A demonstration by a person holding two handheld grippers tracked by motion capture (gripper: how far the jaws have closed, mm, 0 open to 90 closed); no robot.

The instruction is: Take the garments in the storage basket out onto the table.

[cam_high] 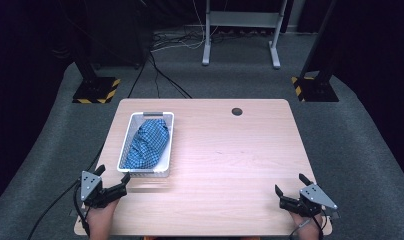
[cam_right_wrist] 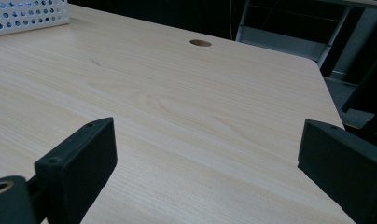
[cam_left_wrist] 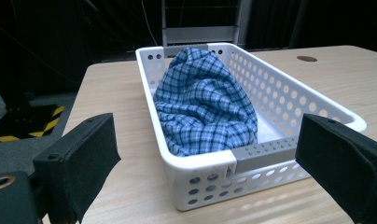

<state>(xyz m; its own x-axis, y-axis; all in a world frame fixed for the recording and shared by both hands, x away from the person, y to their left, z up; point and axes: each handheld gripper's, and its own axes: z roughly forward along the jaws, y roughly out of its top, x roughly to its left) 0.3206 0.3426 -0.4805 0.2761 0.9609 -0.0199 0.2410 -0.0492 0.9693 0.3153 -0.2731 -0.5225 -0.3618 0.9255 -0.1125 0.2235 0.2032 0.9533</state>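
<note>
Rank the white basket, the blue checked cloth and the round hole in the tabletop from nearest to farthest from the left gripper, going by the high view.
1. White basket, just ahead.
2. Blue checked cloth, inside it.
3. Round hole, far side, to the right.

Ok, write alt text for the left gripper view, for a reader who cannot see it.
A crumpled blue checked cloth lies in a white perforated basket on a light wooden table, seen from just before the basket's near end. The left gripper frames the view, its two black jaws wide apart and holding nothing.
</note>
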